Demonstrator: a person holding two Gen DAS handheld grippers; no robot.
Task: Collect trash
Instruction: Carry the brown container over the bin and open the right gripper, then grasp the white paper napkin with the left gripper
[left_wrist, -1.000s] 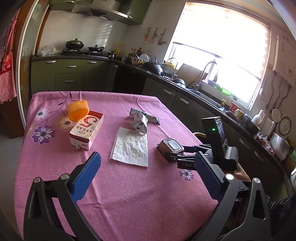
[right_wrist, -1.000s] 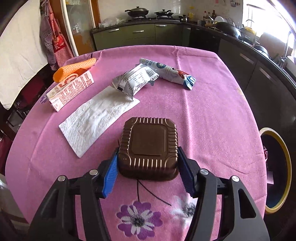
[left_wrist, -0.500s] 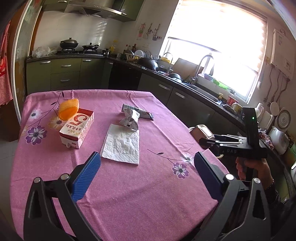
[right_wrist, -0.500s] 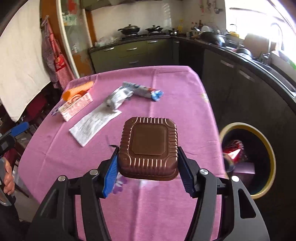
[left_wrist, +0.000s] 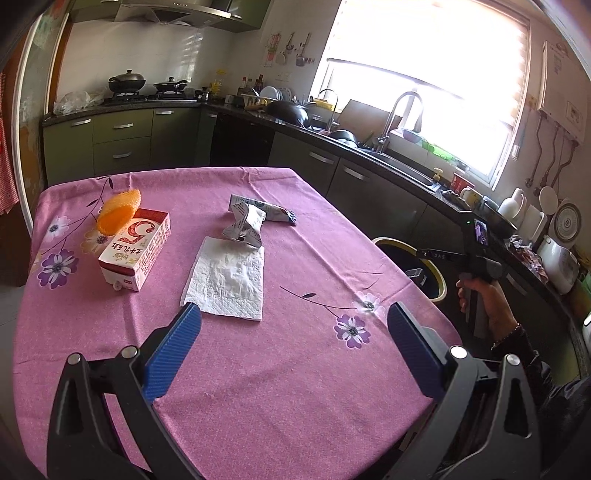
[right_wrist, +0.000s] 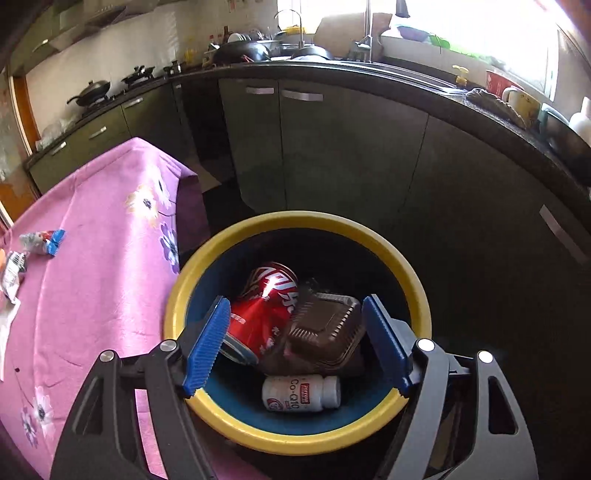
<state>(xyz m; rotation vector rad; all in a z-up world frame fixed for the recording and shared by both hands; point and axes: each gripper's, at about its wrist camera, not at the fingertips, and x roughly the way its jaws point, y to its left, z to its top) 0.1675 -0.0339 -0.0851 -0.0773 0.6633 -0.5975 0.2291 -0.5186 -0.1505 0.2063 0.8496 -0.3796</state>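
My right gripper (right_wrist: 295, 306) hangs over the yellow-rimmed bin (right_wrist: 295, 218) beside the table, its jaws opening, the pads touching nothing. The brown ribbed container (right_wrist: 325, 332) lies loose below in the bin, against a crushed red can (right_wrist: 266, 306) and above a white pill bottle (right_wrist: 301, 391). My left gripper (left_wrist: 294, 314) stands open above the pink tablecloth (left_wrist: 295, 387), empty. Ahead of it lie a white napkin (left_wrist: 229, 280), a crumpled silver wrapper (left_wrist: 245, 229), a blue-ended wrapper (left_wrist: 275, 212), a red-and-white carton (left_wrist: 136, 254) and an orange foam net (left_wrist: 120, 214).
Dark green kitchen cabinets (right_wrist: 332, 155) run close behind the bin, under a counter with a sink and dishes. In the left wrist view a hand (left_wrist: 480, 295) holds the right gripper beyond the table's right edge, over the bin (left_wrist: 439, 291).
My right gripper swung off the table to above the bin and let go of the brown container, which now lies inside. The left gripper shifted slightly over the table.
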